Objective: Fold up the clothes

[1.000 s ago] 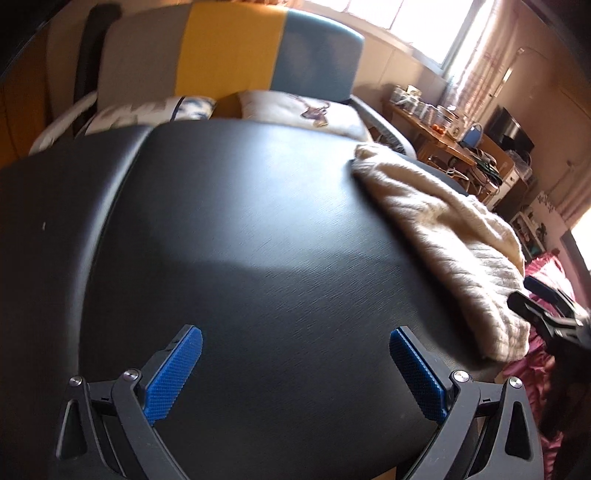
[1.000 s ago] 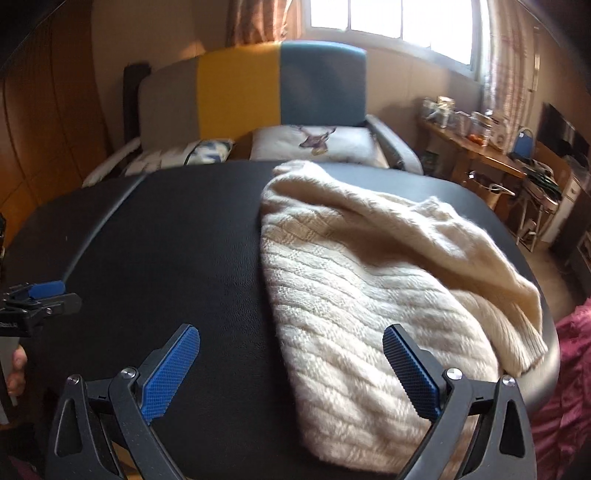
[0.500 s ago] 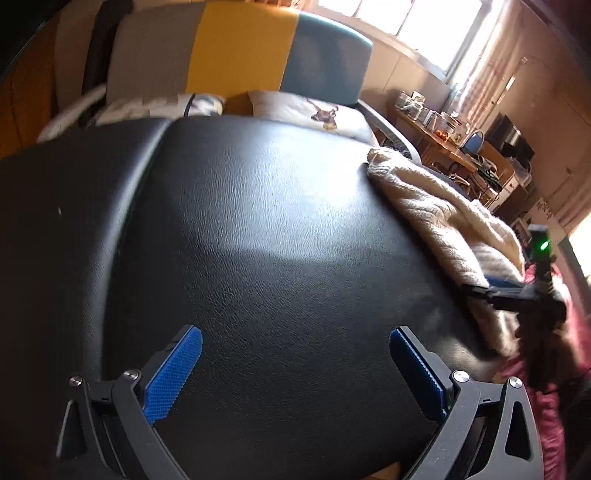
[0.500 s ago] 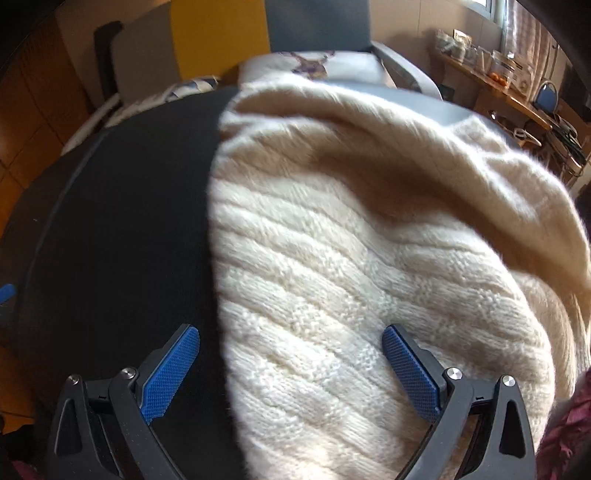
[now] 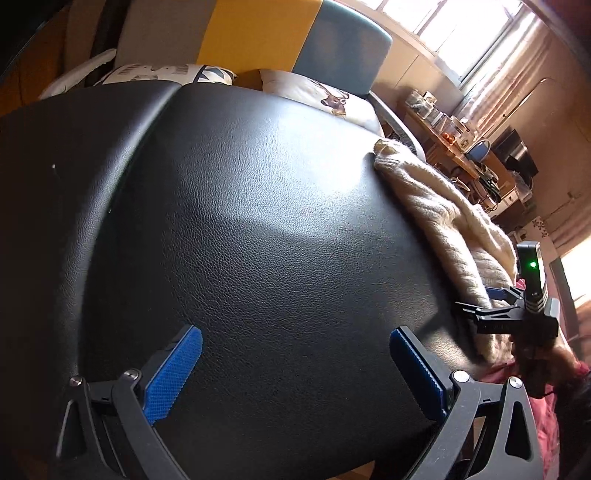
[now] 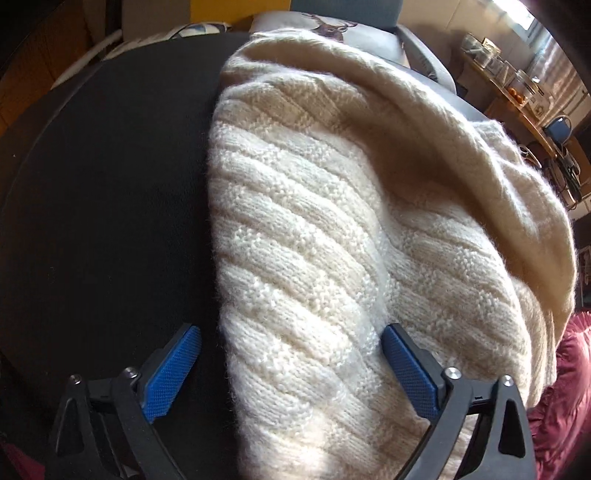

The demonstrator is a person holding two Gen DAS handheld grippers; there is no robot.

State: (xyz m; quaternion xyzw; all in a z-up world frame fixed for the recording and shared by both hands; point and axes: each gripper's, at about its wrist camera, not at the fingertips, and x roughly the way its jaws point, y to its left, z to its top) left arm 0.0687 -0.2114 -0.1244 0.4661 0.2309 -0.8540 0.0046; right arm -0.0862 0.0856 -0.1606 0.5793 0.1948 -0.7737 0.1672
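Note:
A cream cable-knit sweater [image 6: 332,229] lies bunched on the right half of a black leather table [image 6: 103,206]. My right gripper [image 6: 291,363] is open and low over the sweater's near edge, with knit fabric between its blue pads [image 6: 404,367]. In the left wrist view the sweater [image 5: 443,218] runs along the table's right side. My left gripper [image 5: 295,363] is open over bare black leather [image 5: 258,221], holding nothing. The right gripper [image 5: 491,306] shows at the sweater's near end, held by a hand [image 5: 543,362].
A grey, yellow and blue sofa [image 5: 258,33] with printed cushions [image 5: 325,98] stands behind the table. A cluttered wooden desk [image 5: 465,155] and bright windows are at the back right. Dark red fabric [image 6: 561,398] hangs past the table's right front edge.
My right gripper has moved forward and down onto the sweater's near edge, staying open. The left gripper has shifted slightly and stays open over bare leather.

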